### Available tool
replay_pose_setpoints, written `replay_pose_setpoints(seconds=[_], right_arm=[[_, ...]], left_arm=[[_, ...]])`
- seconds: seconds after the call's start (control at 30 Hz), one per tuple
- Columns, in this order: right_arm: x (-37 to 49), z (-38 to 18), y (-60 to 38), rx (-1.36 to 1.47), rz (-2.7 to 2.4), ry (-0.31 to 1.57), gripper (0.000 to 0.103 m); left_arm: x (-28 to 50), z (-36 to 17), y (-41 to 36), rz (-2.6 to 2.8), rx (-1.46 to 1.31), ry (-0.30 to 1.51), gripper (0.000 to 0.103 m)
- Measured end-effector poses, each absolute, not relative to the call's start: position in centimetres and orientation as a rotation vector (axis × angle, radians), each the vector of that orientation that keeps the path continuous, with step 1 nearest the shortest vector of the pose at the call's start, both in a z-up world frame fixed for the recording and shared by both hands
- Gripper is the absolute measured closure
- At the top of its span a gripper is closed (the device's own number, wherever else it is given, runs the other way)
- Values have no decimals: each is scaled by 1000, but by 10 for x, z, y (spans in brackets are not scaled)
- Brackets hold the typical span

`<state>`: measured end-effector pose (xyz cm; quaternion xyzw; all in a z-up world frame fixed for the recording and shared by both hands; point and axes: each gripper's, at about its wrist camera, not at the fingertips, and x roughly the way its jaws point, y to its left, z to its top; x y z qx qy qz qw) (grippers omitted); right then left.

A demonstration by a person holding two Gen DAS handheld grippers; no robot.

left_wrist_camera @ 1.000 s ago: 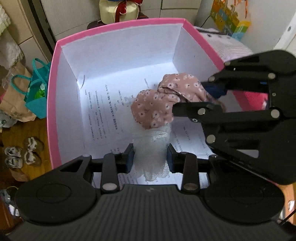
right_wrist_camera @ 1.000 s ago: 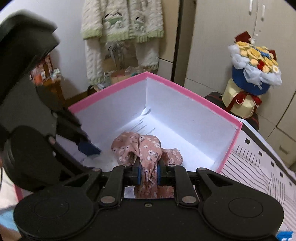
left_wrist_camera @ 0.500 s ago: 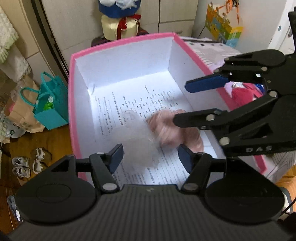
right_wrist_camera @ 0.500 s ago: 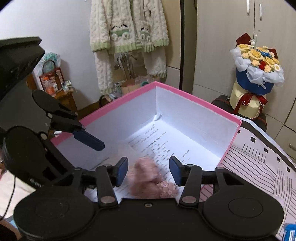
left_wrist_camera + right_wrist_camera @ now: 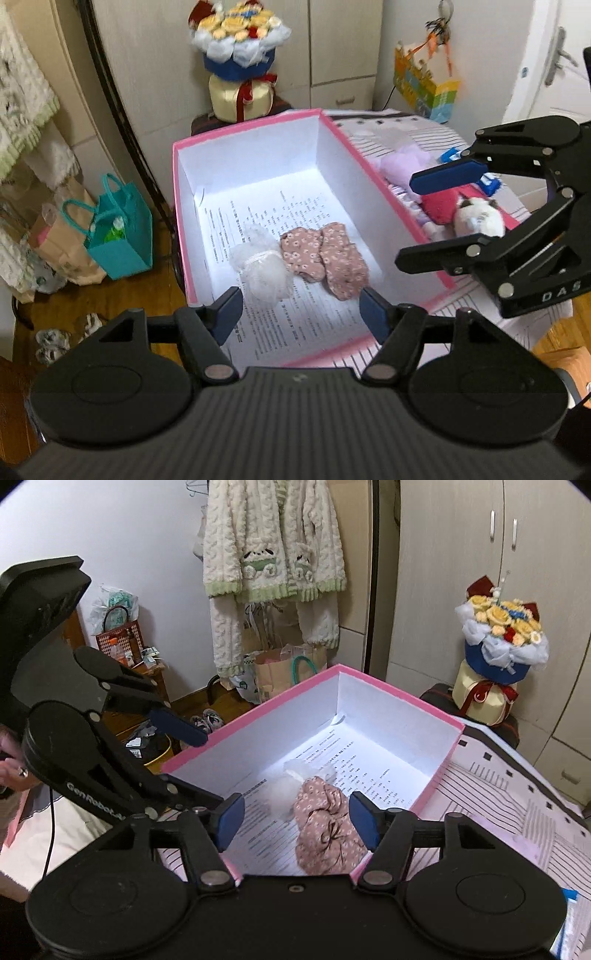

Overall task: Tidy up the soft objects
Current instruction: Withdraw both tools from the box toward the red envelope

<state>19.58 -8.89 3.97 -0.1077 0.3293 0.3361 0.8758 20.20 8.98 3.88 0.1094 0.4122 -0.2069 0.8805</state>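
A pink box (image 5: 373, 173) with white walls and a printed paper floor sits on a striped bed. Inside lie a white mesh puff (image 5: 264, 267) and a pink floral cloth item (image 5: 327, 258), side by side; both also show in the right wrist view, the puff (image 5: 284, 788) and the floral cloth (image 5: 325, 830). My left gripper (image 5: 301, 314) is open and empty above the box's near edge. My right gripper (image 5: 296, 825) is open and empty above the floral cloth; it also shows in the left wrist view (image 5: 428, 218) over the box's right rim.
To the right of the box on the bed lie a purple plush (image 5: 404, 166), a red item (image 5: 441, 206) and a white plush toy (image 5: 478, 219). A flower bouquet (image 5: 238, 62) stands behind the box. Bags (image 5: 118, 236) and shoes sit on the wooden floor at left.
Both grippers opened and let go of the mesh puff and the floral cloth, which dropped onto the box floor. Both grippers then pulled up and back from the box.
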Motion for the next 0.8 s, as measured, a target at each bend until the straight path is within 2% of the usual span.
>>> replay_pose_setpoints(seconds=[0.33,0.4,0.47,0.63,0.8], right_arm=[[137,56,-111,-230,685,639,30],[129,55,-114,-238,676,632,27],[120,54,-117,-242,659,626,18],[96,51,-135,-254,619,591,16],[76,38,-168,-232,552,574,11]], left_arm=[[131,61,73,-495,272,738,30],[122,60,66,-515,282,737,30],[112,60,59,-532,283,729,29],[93,56,37,-590,297,695,22],[87,40,11,-635,311,674,22]])
